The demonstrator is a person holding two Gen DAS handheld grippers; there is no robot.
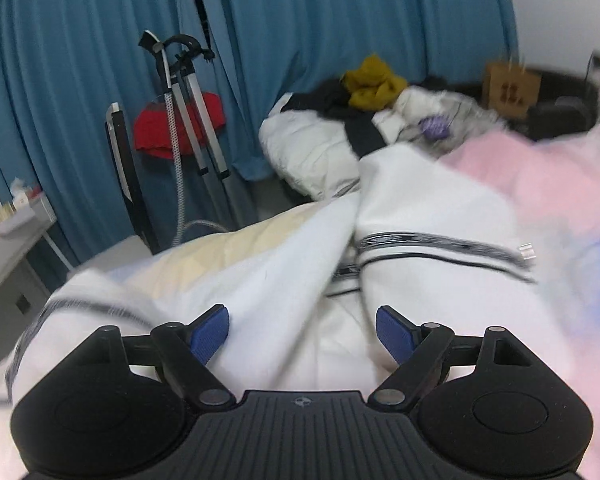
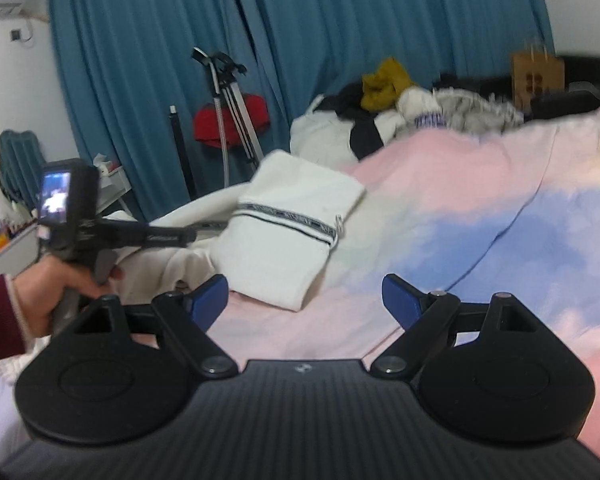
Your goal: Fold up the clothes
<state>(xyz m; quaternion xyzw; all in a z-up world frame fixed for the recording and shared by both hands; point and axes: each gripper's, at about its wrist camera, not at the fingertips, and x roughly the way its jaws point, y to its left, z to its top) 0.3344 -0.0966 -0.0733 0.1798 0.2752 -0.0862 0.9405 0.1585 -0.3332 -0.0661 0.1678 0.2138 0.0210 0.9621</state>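
Observation:
A white garment point(image 1: 420, 200) with a black striped band lies crumpled on a pink and blue bedspread point(image 2: 480, 200). My left gripper point(image 1: 302, 320) hovers right over the garment's folds, open, with nothing between its blue pads. In the right wrist view the same garment point(image 2: 296, 208) looks partly folded, band facing up. My right gripper point(image 2: 304, 292) stands open above the pink bedspread, just in front and to the right of the garment. A hand point(image 2: 48, 292) in a maroon sleeve holds the left gripper point(image 2: 180, 237), which reaches over the garment from the left.
A heap of clothes with a mustard piece point(image 1: 372, 84) lies at the bed's far end, by a brown paper bag point(image 1: 510, 88). A garment steamer stand point(image 1: 188, 120) with a red item stands before blue curtains point(image 1: 80, 80). A white desk point(image 1: 12, 240) is at left.

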